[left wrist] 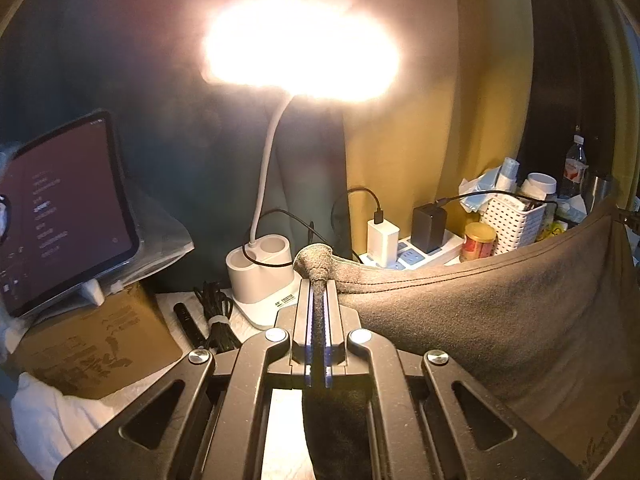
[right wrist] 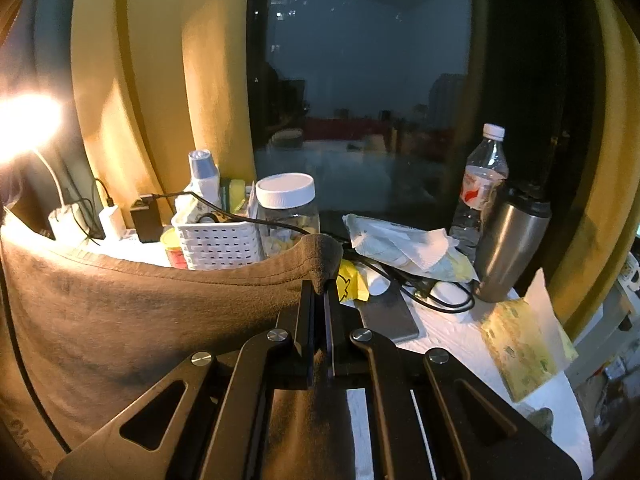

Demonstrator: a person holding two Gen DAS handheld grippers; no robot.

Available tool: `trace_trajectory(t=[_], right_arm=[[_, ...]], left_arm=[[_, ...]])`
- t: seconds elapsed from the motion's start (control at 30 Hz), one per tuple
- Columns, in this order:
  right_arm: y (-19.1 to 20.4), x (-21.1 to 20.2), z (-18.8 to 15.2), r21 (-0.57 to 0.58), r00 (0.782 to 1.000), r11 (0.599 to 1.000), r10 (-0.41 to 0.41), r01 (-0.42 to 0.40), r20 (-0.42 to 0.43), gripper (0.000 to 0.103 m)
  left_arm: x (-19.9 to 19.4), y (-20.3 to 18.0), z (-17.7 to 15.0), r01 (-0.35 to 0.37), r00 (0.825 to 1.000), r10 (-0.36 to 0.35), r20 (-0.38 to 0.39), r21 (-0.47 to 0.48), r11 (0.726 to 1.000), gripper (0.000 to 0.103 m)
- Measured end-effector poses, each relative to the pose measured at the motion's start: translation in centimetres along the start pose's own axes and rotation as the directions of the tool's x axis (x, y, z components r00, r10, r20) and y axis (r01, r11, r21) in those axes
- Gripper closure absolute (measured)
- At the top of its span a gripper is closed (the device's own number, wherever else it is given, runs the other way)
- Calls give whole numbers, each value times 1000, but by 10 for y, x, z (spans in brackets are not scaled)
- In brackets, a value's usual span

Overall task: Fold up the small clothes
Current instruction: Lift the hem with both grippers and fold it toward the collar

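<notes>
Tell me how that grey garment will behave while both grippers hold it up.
Probably floppy: the grey garment sags in a curve between the left gripper and right gripper. Likely light, since small pinches at its hem hold it. It bunches at each grip, so it may slip.

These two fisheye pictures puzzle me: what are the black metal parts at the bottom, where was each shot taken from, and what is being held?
The black parts are hand-held grippers, one in each of a person's hands, each carrying a camera that looks along its fingers. In the left wrist view the left gripper is shut on a corner of a grey-brown garment. In the right wrist view the right gripper pinches the other corner, so the cloth hangs stretched between them. Behind it the table holds a lit desk lamp, a tablet, a white basket, a jar, a water bottle and a steel flask.
</notes>
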State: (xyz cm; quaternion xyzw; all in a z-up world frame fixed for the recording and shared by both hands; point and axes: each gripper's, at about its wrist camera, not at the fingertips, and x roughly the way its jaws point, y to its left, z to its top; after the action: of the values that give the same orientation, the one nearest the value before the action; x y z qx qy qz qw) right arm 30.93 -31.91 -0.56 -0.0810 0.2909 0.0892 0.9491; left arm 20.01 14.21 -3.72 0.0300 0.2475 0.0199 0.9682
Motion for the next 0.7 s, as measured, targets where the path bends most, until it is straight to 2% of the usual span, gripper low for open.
trace_trajectory(t=[0.37, 0.7], right_arm=[[3, 62, -8, -13, 998, 1000, -24, 23, -60, 98], [5, 103, -23, -13, 990, 999, -33, 32, -136, 98]], left_arm=[[58, 1, -12, 15, 997, -14, -74, 9, 1000, 101], [91, 0, -28, 2, 989, 0, -151, 15, 1000, 101]])
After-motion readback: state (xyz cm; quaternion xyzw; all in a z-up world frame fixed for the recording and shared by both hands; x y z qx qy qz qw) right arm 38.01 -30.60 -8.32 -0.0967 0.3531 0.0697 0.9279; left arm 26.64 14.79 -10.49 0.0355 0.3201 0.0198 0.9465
